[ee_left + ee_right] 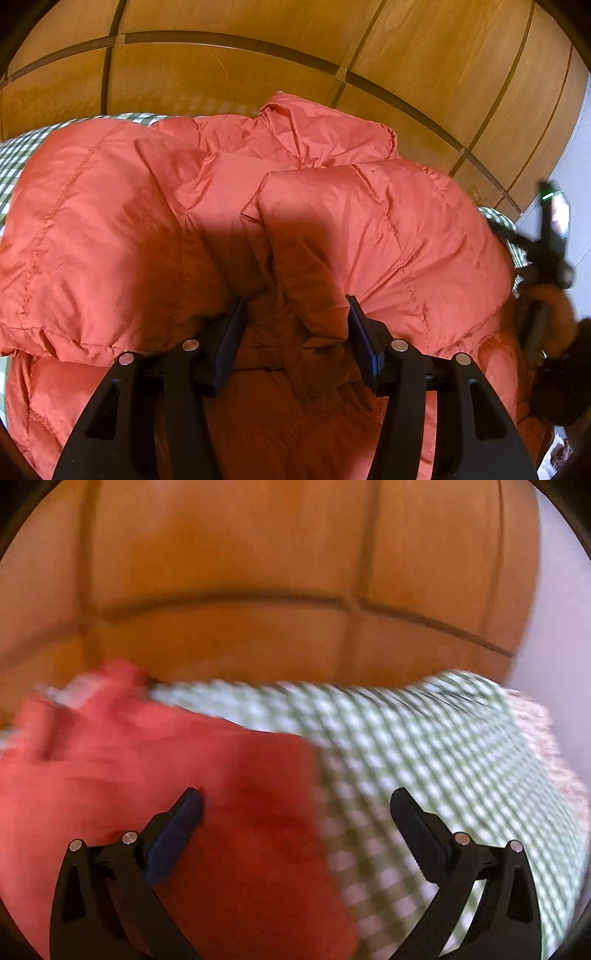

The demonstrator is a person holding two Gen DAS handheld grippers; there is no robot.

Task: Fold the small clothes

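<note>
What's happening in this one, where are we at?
A person with a handheld gripper in each hand is folding an orange puffer jacket on a green checked cloth. The left gripper has a bunched fold of the jacket, probably a sleeve, between its fingers, though a firm pinch can't be confirmed. The right gripper is open and empty above the jacket's edge, its view motion-blurred. The fold looks partway done.
</note>
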